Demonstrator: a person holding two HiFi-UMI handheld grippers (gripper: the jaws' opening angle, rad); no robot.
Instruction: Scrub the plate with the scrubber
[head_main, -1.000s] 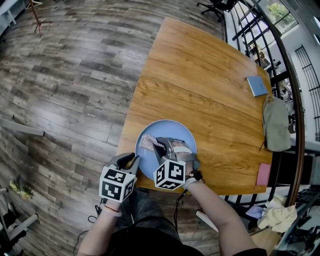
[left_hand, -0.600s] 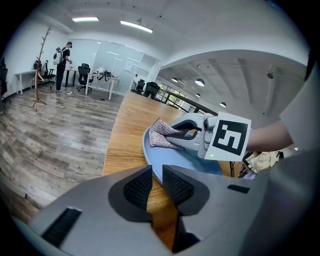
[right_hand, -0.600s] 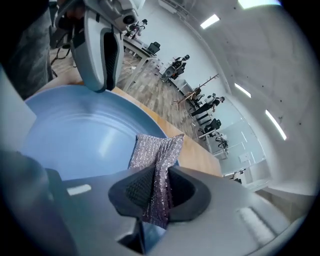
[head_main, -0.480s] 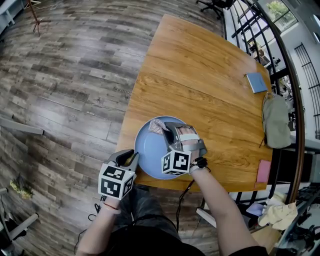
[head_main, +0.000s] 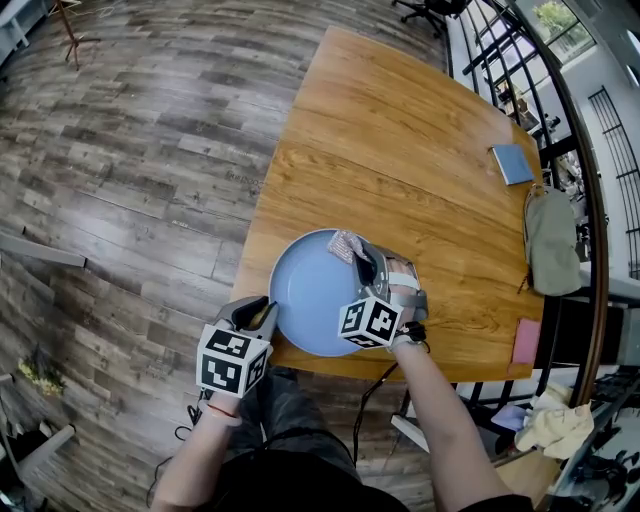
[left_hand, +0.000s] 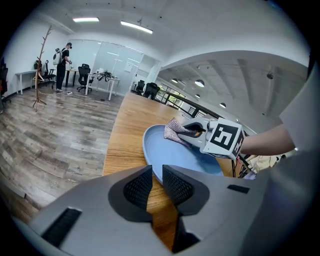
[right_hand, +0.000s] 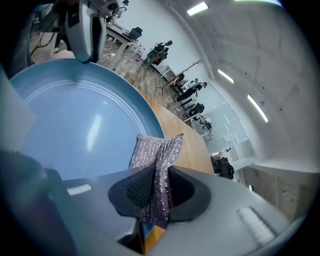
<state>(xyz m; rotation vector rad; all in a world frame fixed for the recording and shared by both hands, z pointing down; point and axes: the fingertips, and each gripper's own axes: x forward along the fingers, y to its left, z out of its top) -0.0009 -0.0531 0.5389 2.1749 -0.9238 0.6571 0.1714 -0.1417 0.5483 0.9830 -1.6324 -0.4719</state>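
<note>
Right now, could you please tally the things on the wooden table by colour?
Blue: 2 (plate, book)
Silvery: 1 (scrubber)
Grey: 1 (bag)
Pink: 1 (flat pad)
Total: 5

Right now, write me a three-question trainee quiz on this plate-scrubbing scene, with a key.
1. What is clamped in the right gripper's jaws? A) a bottle brush B) the silvery scrubber C) a fork
2. True or false: the scrubber rests at the centre of the blue plate.
3. Which gripper holds nothing?

Key:
1. B.
2. False: it sits at the plate's far rim.
3. The left gripper, beside the plate's near-left rim.
</note>
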